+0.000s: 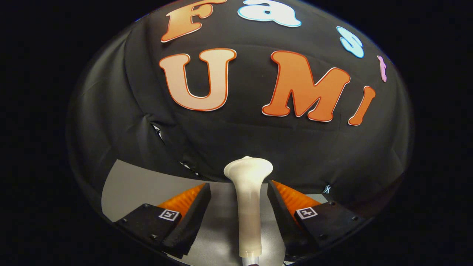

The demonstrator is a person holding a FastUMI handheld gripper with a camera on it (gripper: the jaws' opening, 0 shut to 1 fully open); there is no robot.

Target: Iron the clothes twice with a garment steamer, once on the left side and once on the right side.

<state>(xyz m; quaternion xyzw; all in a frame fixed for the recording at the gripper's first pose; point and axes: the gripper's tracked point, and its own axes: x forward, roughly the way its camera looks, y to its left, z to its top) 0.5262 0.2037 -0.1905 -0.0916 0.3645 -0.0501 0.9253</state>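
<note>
In the lower centre of the frame, the cream garment steamer [247, 195] lies lengthwise on the grey table [136, 184], head toward the black wall, handle nearest. The gripper [239, 192] stands open, one finger on each side without touching, apparently lined up for grasping the handle.

A pale grey bench [140, 184] lies low in the scene, smooth and bare where it shows. Directly behind it hangs the black cloth wall [111, 111] of the booth, with soft folds and a few small gaps near its lower edge.
</note>
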